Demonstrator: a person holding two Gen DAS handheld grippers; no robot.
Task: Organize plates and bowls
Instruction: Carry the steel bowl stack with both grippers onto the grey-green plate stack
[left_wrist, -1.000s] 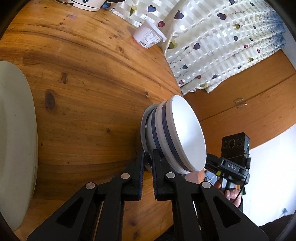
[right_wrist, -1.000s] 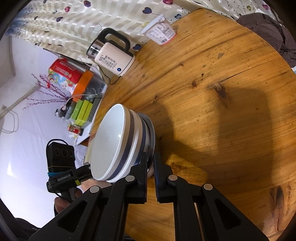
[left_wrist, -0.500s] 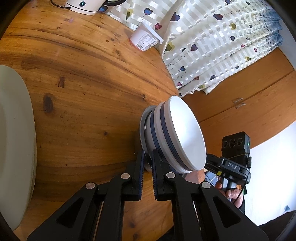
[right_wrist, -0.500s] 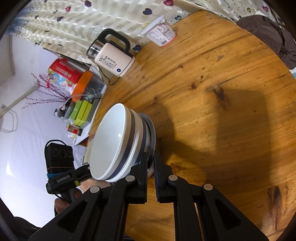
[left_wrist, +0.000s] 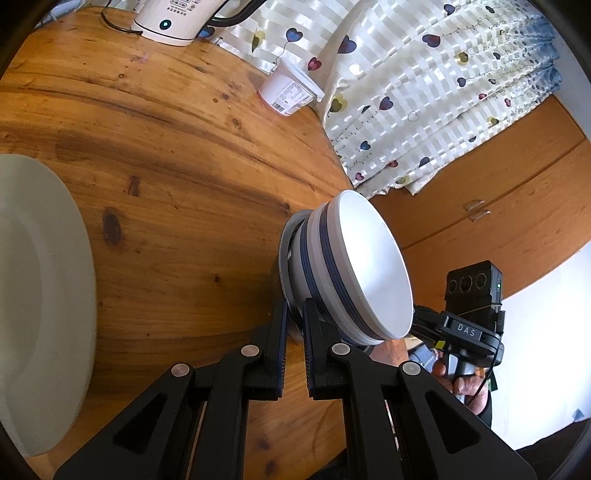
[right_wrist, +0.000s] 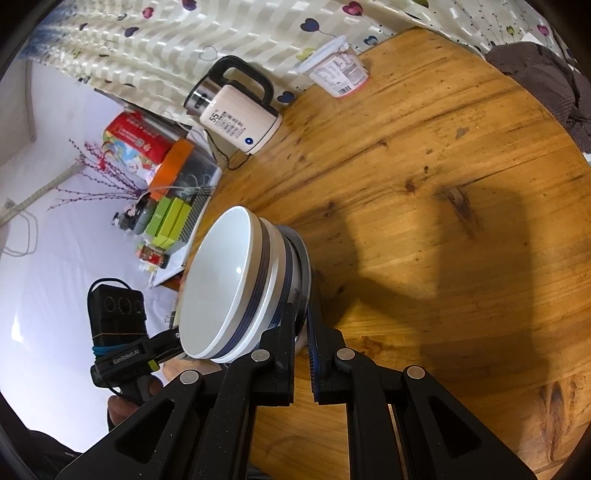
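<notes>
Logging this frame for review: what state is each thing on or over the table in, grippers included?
Left gripper: shut on the plate's rim.
Right gripper: shut on the same plate's rim, opposite side.
Plate: gripped at both edges.
Bowls: two nested, blue-banded, sitting on the plate.
White plate: lying on the table, untouched.
Kettle: upright, blue light on.
Yogurt tub: upright, lid on.

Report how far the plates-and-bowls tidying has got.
Done: two blue-banded bowls sit nested on a grey plate.
In hand: both grippers are shut on that plate's rim, the left gripper from one side and the right gripper from the other, holding the stack over the table.
Left: a stack of white plates stands apart; whether the held stack goes there I cannot tell.
</notes>
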